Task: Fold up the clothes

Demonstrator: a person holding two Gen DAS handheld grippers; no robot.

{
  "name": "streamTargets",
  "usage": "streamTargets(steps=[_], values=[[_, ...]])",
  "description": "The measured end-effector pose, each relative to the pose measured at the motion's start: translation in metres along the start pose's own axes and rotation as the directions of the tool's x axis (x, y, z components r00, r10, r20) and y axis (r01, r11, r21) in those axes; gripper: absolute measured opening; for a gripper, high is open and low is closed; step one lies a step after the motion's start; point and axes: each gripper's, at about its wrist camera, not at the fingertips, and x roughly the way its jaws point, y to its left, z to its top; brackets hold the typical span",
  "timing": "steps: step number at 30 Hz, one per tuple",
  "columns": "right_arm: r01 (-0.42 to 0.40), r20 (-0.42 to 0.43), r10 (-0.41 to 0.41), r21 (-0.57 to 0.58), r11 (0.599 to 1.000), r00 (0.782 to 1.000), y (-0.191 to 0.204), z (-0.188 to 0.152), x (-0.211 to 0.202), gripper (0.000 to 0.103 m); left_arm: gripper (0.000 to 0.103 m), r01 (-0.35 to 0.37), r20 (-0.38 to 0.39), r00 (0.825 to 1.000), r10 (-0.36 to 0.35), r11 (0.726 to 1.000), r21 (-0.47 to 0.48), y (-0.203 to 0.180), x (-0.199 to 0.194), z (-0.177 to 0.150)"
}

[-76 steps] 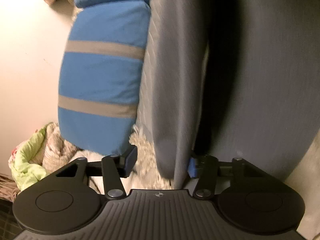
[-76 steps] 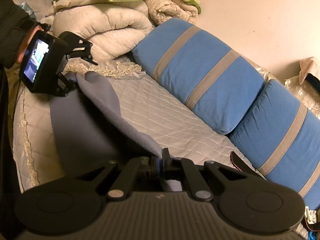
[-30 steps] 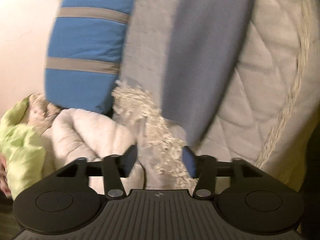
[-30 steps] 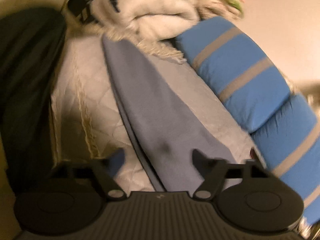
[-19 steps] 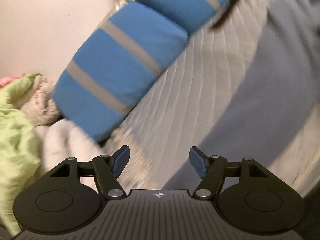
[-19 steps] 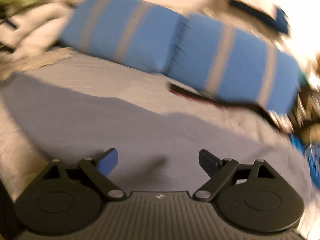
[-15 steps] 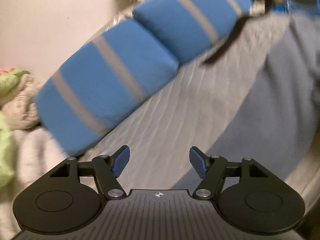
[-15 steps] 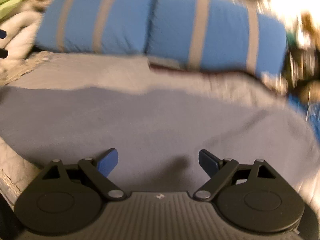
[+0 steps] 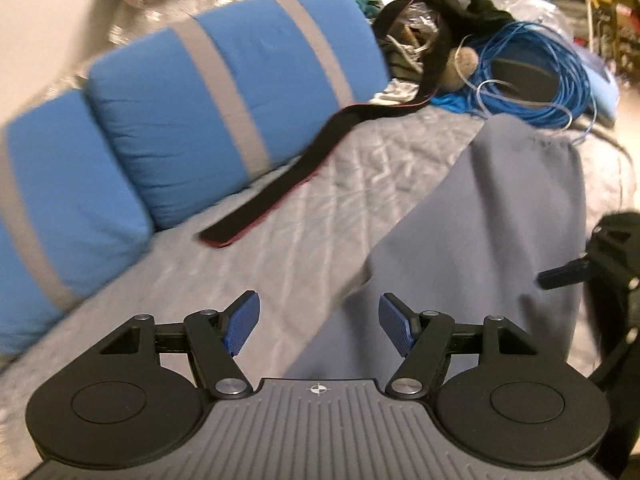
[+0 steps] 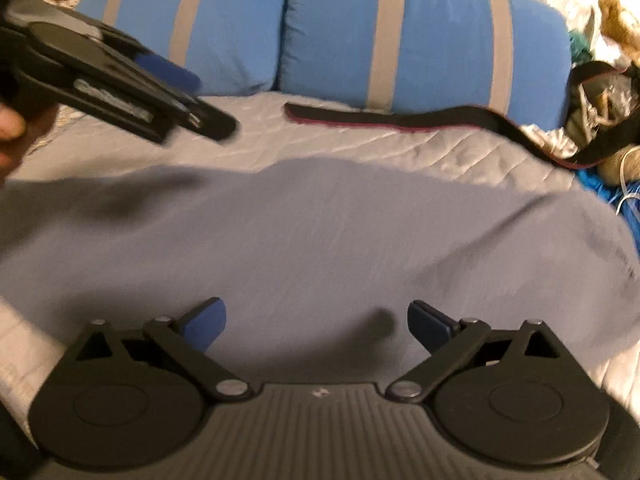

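A grey-blue garment [image 10: 320,232] lies spread flat on the quilted bedspread [image 10: 400,144]. In the left wrist view the same garment [image 9: 500,216] runs from the lower middle up to the right. My right gripper [image 10: 316,320] hovers over the garment's near edge. Its jaws are opening and nothing is between them. My left gripper [image 9: 318,320] stands open and empty above the garment's left edge and the bedspread [image 9: 280,240]. From the right wrist view, the left gripper [image 10: 192,96] shows at the upper left, held by a hand. The right gripper [image 9: 592,272] is partly seen at the right edge.
Two blue pillows with grey stripes [image 10: 400,32] line the far side of the bed. A black strap with a red edge [image 10: 400,120] lies in front of them. A coil of blue cable [image 9: 532,72] and dark clutter [image 9: 440,4] sit past the garment's right end.
The garment, earlier hanging from both grippers, now lies flat on the bed. Both grippers have let go and opened. The left gripper has swung right along the bed.
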Motion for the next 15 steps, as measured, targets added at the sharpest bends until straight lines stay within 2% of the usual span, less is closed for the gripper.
streamTargets(steps=[2,4,7,10,11,13,15], values=[[0.006,0.024,-0.006,0.004,1.000,1.000,-0.003,0.009,0.008,0.102,0.065,0.059,-0.015,0.998,-0.060,0.996,-0.060,0.005,0.023,0.005],[-0.012,0.064,0.012,-0.003,1.000,0.998,-0.004,0.013,0.016,0.103,0.065,0.121,-0.026,0.992,-0.126,0.982,-0.148,0.015,0.040,0.007],[-0.063,0.095,0.065,-0.027,0.998,0.993,-0.007,0.007,0.026,0.103,0.064,0.194,-0.052,0.975,-0.216,0.942,-0.272,0.025,0.057,0.002],[-0.085,0.075,0.089,-0.051,0.995,0.993,-0.006,-0.002,0.034,0.103,0.063,0.251,-0.073,0.951,-0.300,0.890,-0.381,0.034,0.075,-0.003],[-0.089,0.071,0.093,-0.056,0.994,0.993,-0.006,-0.004,0.036,0.103,0.063,0.255,-0.090,0.945,-0.313,0.883,-0.393,0.033,0.078,-0.003],[-0.098,0.078,0.102,-0.059,0.993,0.992,-0.005,-0.004,0.037,0.103,0.054,0.264,-0.116,0.934,-0.338,0.871,-0.414,0.031,0.084,-0.003],[-0.102,0.082,0.107,-0.062,0.993,0.991,-0.005,-0.006,0.038,0.103,0.015,0.265,-0.126,0.930,-0.345,0.868,-0.419,0.027,0.085,-0.003]])
